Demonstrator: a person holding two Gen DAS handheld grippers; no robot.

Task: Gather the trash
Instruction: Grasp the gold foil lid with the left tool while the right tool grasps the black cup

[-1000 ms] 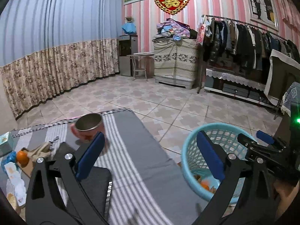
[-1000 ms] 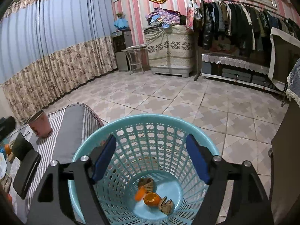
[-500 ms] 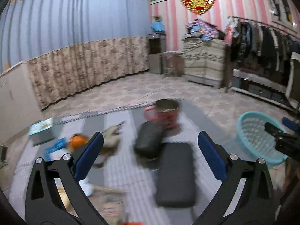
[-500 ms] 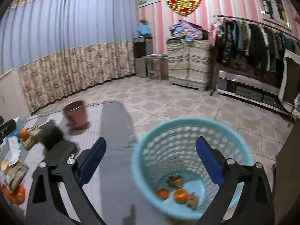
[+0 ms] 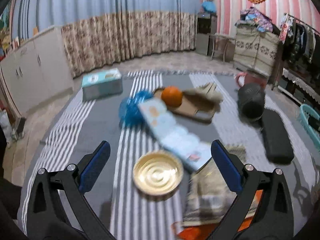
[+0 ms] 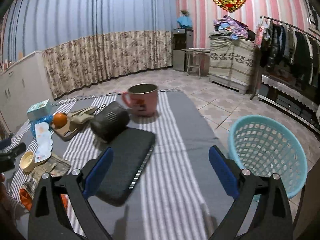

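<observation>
While both hand-held grippers, left (image 5: 160,166) and right (image 6: 161,170), are spread empty over the table (image 6: 180,160), the blurred wrappers (image 5: 210,196) are cut off near its front edge.

My left gripper (image 5: 160,166) hangs wide over a crowded patch of the surface (image 5: 96,124): a lid (image 5: 158,175) lies between its fingers, a long card (image 5: 172,132) just beyond, crumpled paper (image 5: 212,192) to the right. My right gripper (image 6: 161,170) has bare striped cloth ahead; a black pad (image 6: 128,160) lies at its left finger, the basket (image 6: 268,152) stands off the right edge.
</observation>
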